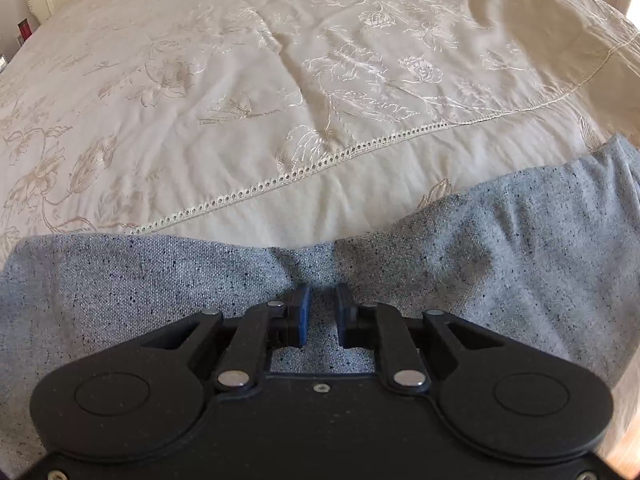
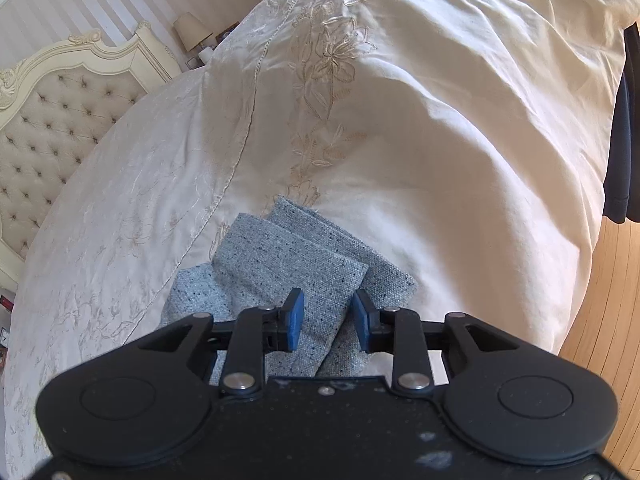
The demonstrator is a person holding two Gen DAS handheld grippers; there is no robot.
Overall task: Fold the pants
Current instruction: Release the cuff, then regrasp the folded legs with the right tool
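Note:
Grey speckled pants (image 1: 480, 248) lie across the near part of a cream embroidered bedspread (image 1: 280, 80). My left gripper (image 1: 323, 304) points down at the cloth. Its blue pads stand close together, and a gathered ridge of fabric is pinched between them, with creases running out to both sides. In the right wrist view the pants (image 2: 280, 256) show as two overlapping leg ends lying flat on the bedspread (image 2: 440, 120). My right gripper (image 2: 328, 316) hovers over the upper leg end with its pads apart, one on each side of the cloth, and neither pad presses on it.
A tufted cream headboard (image 2: 60, 120) and a bedside lamp (image 2: 192, 32) stand at the far left. Wooden floor (image 2: 600, 300) runs along the bed's right edge. A dark cloth (image 2: 624, 140) hangs at the right border. The quilt bulges high beyond the pants.

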